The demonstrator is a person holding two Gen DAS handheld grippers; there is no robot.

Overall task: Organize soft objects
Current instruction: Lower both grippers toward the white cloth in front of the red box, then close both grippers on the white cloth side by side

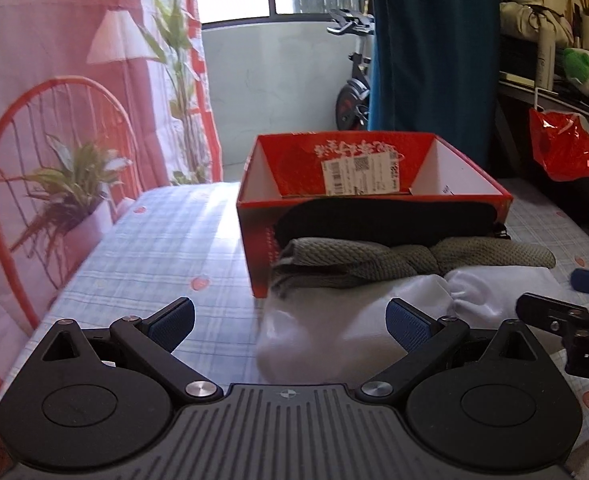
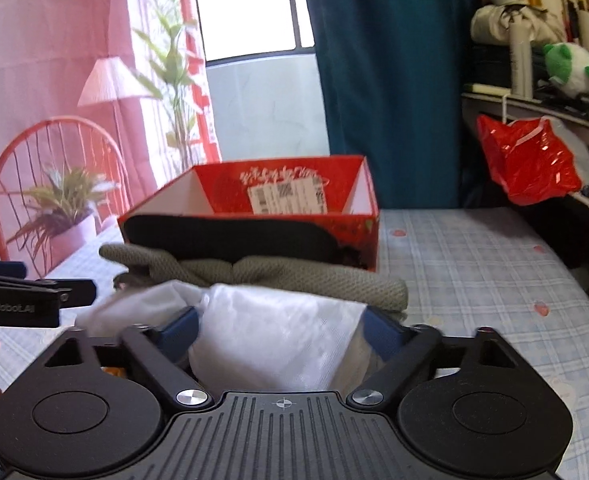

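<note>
A white cloth (image 1: 334, 312) lies on the bed, nearest to me. Behind it lie a grey-green knitted piece (image 1: 354, 260) and a black soft piece (image 1: 374, 220), both against the front wall of an open red box (image 1: 254, 248). My left gripper (image 1: 290, 320) is open, its pads on either side of the cloth's left end and apart from it. In the right wrist view the white cloth (image 2: 278, 340) fills the gap of my right gripper (image 2: 280, 328), and both pads touch it. The knitted piece (image 2: 294, 276), black piece (image 2: 234, 236) and box (image 2: 368, 240) lie beyond.
The bed has a blue checked sheet (image 1: 154, 248). A pink printed curtain (image 1: 54, 80) hangs at the left and a teal curtain (image 1: 434, 40) behind the box. At the right stand cluttered shelves with a red plastic bag (image 1: 562, 148).
</note>
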